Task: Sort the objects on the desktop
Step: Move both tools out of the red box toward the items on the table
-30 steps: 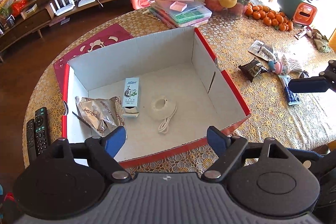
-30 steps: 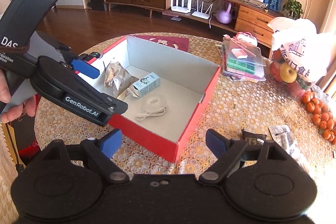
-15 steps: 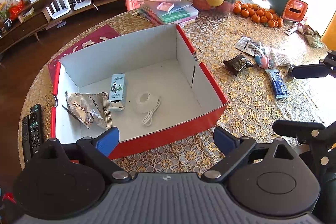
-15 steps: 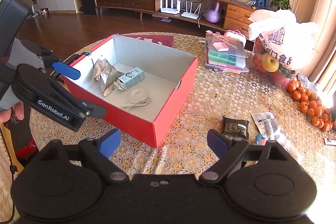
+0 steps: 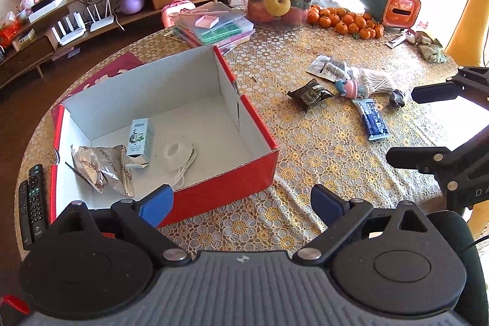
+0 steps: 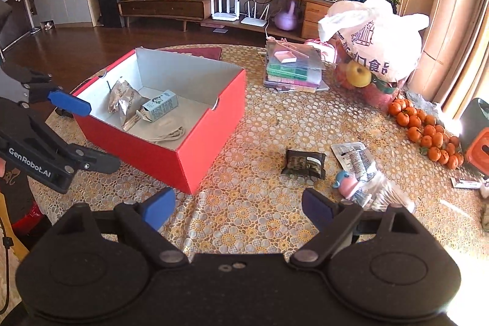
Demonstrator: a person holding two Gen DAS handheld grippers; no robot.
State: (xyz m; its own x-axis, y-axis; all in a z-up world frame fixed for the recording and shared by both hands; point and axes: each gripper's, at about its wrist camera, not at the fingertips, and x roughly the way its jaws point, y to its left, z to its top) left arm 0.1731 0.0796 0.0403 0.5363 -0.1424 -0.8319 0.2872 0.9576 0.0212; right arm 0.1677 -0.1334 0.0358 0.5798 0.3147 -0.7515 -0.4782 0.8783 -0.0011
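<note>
Left gripper (image 5: 241, 202): jaws spread wide, nothing between them; it hangs above the near table edge, just right of the box's near corner.
Right gripper (image 6: 238, 208): jaws spread wide and empty, held over bare tablecloth (blue pads on both fingers).
Red box (image 5: 226, 188): open-topped, white inside, standing on the table (image 5: 305, 148) ahead and left of both grippers.
Box contents: a silver foil bag (image 5: 97, 167) at the left wall, a small light-blue carton (image 5: 140, 138) touching it, and a white coiled cable (image 5: 177, 155) just right of the carton.
Dark snack packet (image 6: 303, 163): flat on the cloth, right of the box and well apart from it, ahead of the right gripper's right finger.
Pink toy (image 6: 347, 181): just right of the dark packet, touching a clear wrapper (image 6: 353, 156) and a bundle in plastic (image 6: 382, 194).
Blue sachet (image 5: 373, 119): seen in the left wrist view only, near that cluster on its near side.
Remote controls (image 5: 30, 203): two, side by side, left of the box at the table edge.
Tangerines (image 6: 428, 133): loose pile at the far right.
</note>
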